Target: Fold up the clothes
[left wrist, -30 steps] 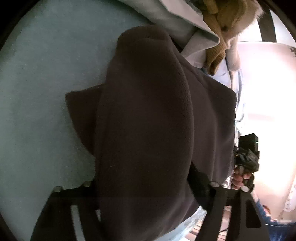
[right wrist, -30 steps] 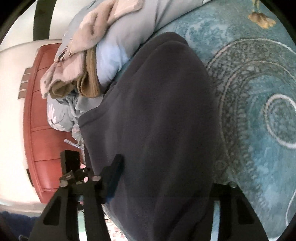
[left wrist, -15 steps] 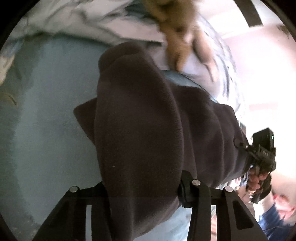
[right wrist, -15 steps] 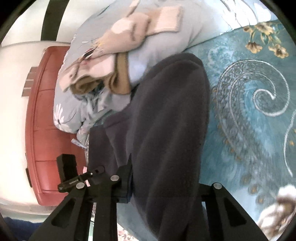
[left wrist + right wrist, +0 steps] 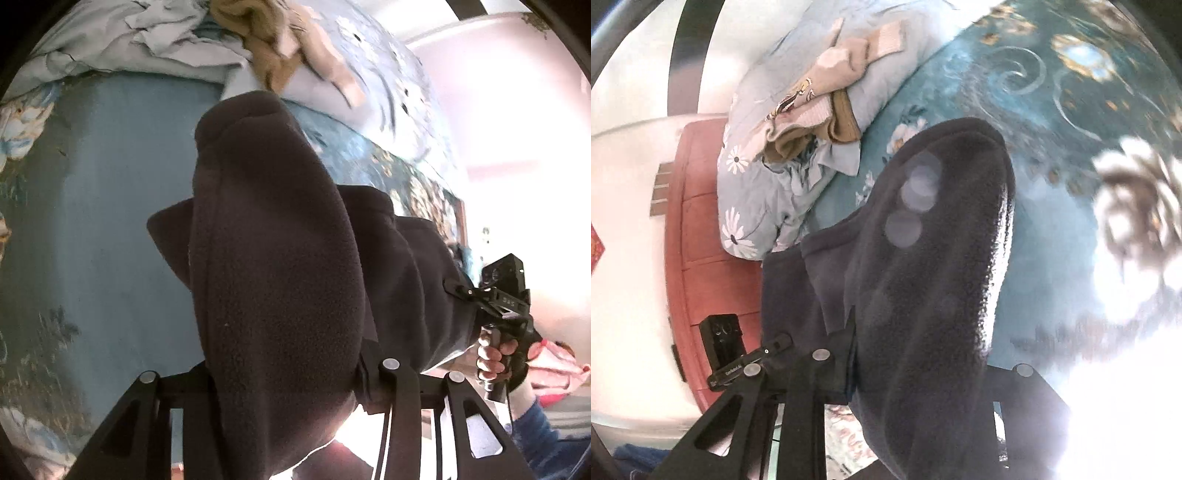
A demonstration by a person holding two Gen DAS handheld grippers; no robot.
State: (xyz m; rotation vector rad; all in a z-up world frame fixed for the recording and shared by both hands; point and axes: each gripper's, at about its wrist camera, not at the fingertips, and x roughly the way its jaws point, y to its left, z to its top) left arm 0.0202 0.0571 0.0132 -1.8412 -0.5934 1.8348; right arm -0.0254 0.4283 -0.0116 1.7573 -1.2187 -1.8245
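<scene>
Both tongs [image 5: 266, 373] [image 5: 923, 363] clamp dark fleece [image 5: 273, 258].

Surface: we see a teal patterned bedspread [image 5: 1052, 122].
Lying on it: a crumpled pale blue floral quilt [image 5: 768, 177].

Blown-out glare at the right edges (lens-flare spots too), motion blur, fisheye bending.

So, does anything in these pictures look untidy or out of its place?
Yes, mildly. Behind the dark fleece garment, a heap of unfolded clothes lies crumpled on the floral quilt, itself bunched up. The fleece hangs bunched from both grippers, not yet flat. Nothing looks torn or spilled.
</scene>
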